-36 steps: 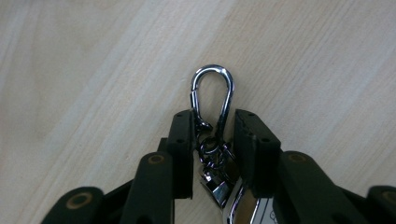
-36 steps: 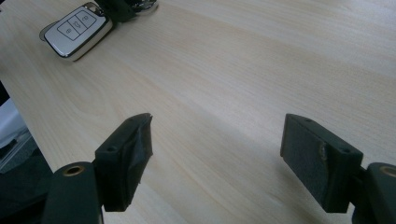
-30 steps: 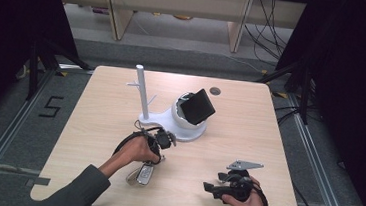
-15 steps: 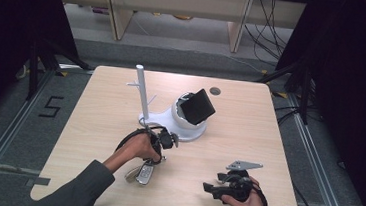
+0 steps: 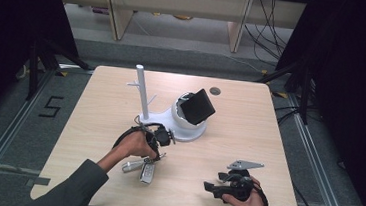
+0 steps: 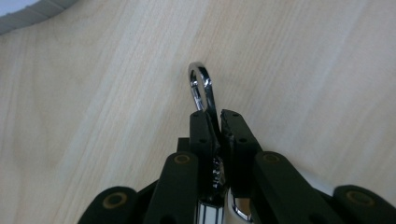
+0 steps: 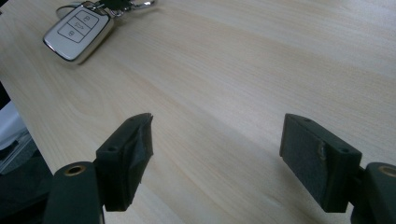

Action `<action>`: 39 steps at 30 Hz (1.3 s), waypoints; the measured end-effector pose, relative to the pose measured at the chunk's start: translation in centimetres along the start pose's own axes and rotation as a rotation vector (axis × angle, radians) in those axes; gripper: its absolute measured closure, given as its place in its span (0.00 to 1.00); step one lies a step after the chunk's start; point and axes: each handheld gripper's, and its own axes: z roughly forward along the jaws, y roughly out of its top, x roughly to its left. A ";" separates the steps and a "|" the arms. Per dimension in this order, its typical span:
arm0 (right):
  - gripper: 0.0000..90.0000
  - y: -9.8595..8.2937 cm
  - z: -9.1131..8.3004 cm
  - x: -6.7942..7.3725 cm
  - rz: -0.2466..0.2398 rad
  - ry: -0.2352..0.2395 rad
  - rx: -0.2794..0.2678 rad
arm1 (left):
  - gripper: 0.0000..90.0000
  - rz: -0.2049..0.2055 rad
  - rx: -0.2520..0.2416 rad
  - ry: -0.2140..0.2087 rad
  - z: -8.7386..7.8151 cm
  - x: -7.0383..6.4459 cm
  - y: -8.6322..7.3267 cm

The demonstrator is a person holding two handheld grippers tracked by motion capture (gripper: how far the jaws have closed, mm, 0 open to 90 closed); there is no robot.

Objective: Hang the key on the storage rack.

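The left gripper point(image 6: 214, 122) has its two black jaws pressed together on a shiny chrome metal key ring point(image 6: 201, 88), whose loop sticks out past the jaw tips above the pale wooden table point(image 6: 303, 60); below the jaws a bit more chrome and white shows, too close to make out. In the high view that left gripper point(image 5: 160, 137) sits at the table's near-middle, held in the person's left hand point(image 5: 134, 144), and the white car key fob with a silver edge point(image 5: 148, 171) lies on the table just below it — its ring end leading up toward the jaws; in the right gripper view the fob point(image 7: 79, 31) shows three buttons and rests flat on the wood, well apart from the right gripper point(image 7: 217, 151). That gripper's jaws stand wide apart and hold nothing, only bare tabletop between them; in the high view it point(image 5: 211, 187) rests low at the table's near right edge, gripped by the person's right hand point(image 5: 245, 204). Behind the left gripper stands a white stand with an upright post and a round base point(image 5: 164, 116) carrying a tilted black square panel point(image 5: 198, 106).
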 end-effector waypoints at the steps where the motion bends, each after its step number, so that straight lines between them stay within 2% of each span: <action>1: 0.29 0.0 0.0 0.0 -0.001 -0.004 0.001 | 0.93 -0.002 0.009 0.016 0.1 0.0 -0.1; 3: 0.29 0.0 0.0 0.0 0.001 -0.006 -0.002 | 0.93 -0.007 0.044 0.002 0.8 0.0 -0.3; 4: 0.29 0.0 0.0 0.1 0.019 -0.003 0.002 | 0.91 -0.016 0.029 -0.006 0.8 0.0 -0.4; 5: 0.29 0.0 0.0 0.0 0.000 -0.003 -0.004 | 0.92 -0.002 0.016 0.000 0.8 0.0 -0.3; 7: 0.29 0.0 0.0 0.0 0.016 -0.004 0.002 | 0.93 -0.004 0.015 0.003 0.8 0.0 -0.3; 8: 0.29 0.0 0.2 -0.2 0.002 0.016 -0.007 | 0.93 -0.004 0.015 0.003 0.8 0.0 -0.3; 9: 0.29 0.0 0.1 -0.1 0.011 0.007 0.005 | 0.92 -0.018 0.021 0.001 0.8 -0.1 -0.3; 10: 0.29 0.0 0.1 0.1 0.020 0.010 0.013 | 0.92 -0.009 0.023 0.005 0.9 0.0 -0.2; 11: 0.29 0.0 0.1 0.0 0.003 0.014 0.008 | 0.92 -0.017 0.026 0.005 0.9 0.0 -0.2; 13: 0.29 0.0 0.1 0.2 0.020 0.015 0.016 | 0.92 -0.008 0.036 0.018 1.0 0.0 -0.1; 14: 0.29 0.0 0.2 0.1 0.001 0.006 0.009 | 0.92 -0.021 0.040 0.018 1.1 -0.2 -0.1; 17: 0.29 0.0 0.1 0.1 0.002 0.009 0.011 | 0.91 -0.013 0.046 0.024 1.2 -0.1 0.1; 20: 0.29 0.0 0.1 0.1 0.003 0.017 0.009 | 0.90 -0.025 0.057 0.018 1.2 -0.3 0.1; 22: 0.29 0.0 0.1 0.1 0.000 0.008 0.008 | 0.90 -0.010 0.058 0.032 1.3 -0.3 0.2; 24: 0.29 0.0 0.1 0.1 0.000 0.009 0.011 | 0.90 -0.011 0.060 0.033 1.3 -0.3 0.2; 25: 0.29 0.0 0.1 0.1 -0.001 0.009 0.009 | 0.90 -0.031 0.053 0.024 1.3 -0.3 0.2; 29: 0.29 0.0 0.1 0.1 0.001 0.014 0.009 | 0.92 -0.022 0.071 0.031 1.2 -0.3 0.2; 30: 0.29 0.0 0.1 0.1 0.001 0.012 0.011 | 0.92 -0.009 0.071 0.038 1.1 -0.2 0.2; 31: 0.29 0.0 0.2 0.1 0.010 0.024 0.011 | 0.92 -0.021 0.062 0.035 1.1 -0.3 0.1; 33: 0.29 0.0 0.1 0.0 -0.004 0.006 0.008 | 0.93 -0.021 0.059 0.032 1.1 -0.3 0.1; 34: 0.29 0.0 0.2 0.1 0.014 0.022 0.011 | 0.93 -0.006 0.060 0.035 1.0 -0.2 0.1; 35: 0.29 0.0 0.1 0.1 0.024 0.014 0.016 | 0.93 -0.012 0.052 0.030 0.9 -0.3 0.0; 36: 0.29 0.0 0.1 -0.1 0.007 0.012 0.009 | 0.93 -0.012 0.052 0.030 0.9 -0.3 0.0; 37: 0.29 0.0 0.1 0.0 0.013 0.012 0.013 | 0.93 -0.001 0.045 0.030 0.5 -0.1 -0.1; 38: 0.29 -0.1 0.1 0.0 0.018 0.013 0.014 | 0.93 -0.017 0.031 0.029 0.2 -0.1 -0.2; 39: 0.29 -0.1 0.1 0.0 0.017 0.013 0.013 | 0.93 -0.016 0.024 0.037 -0.1 0.0 -0.3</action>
